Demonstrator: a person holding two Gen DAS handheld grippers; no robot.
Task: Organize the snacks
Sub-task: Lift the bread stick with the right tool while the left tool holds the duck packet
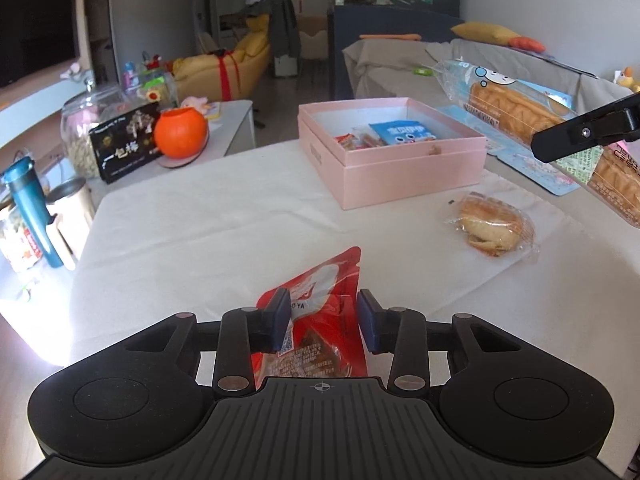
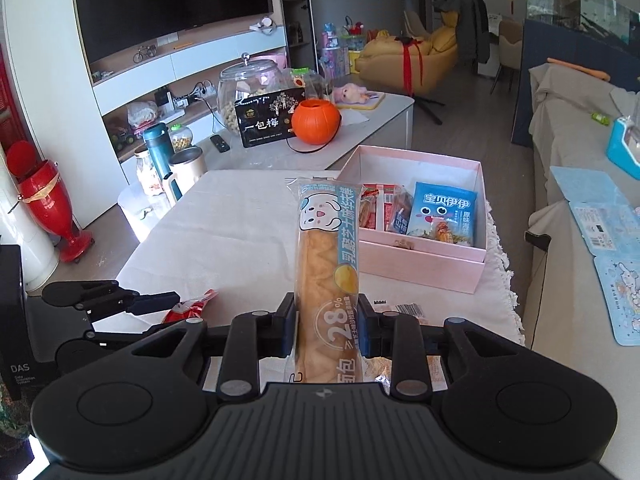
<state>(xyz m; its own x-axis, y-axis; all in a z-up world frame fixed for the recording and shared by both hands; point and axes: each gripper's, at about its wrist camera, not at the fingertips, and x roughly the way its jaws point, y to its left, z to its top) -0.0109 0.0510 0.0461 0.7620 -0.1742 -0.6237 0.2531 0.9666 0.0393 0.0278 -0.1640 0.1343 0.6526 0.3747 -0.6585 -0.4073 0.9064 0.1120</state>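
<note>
**Both grippers clamped on snacks above the table**

Where the left wrist view looks down its own fingers, left gripper [image 1: 323,322] clamped on a red snack pouch [image 1: 320,312], pads pressing both edges, pouch tip towards the pink box [image 1: 400,168]. Only here: a wrapped bun [image 1: 494,220] lying alone on the white tablecloth [image 1: 200,220], right of the pouch, near the box.

From the right wrist view instead: right gripper [image 2: 326,330] closed on a long bread pack [image 2: 326,264], upright between the pads, clear of the cloth. Only here: box contents plain to read, a blue packet [image 2: 442,214] beside red packets [image 2: 374,208].

Behind the table, a low white side table with an orange pumpkin pail [image 2: 315,122], a black box [image 2: 268,124], a glass jar [image 2: 248,92]; farther off a television, a yellow armchair.

Bread pack: clear film, cartoon face on top, blue side strip, golden loaf inside.
</note>
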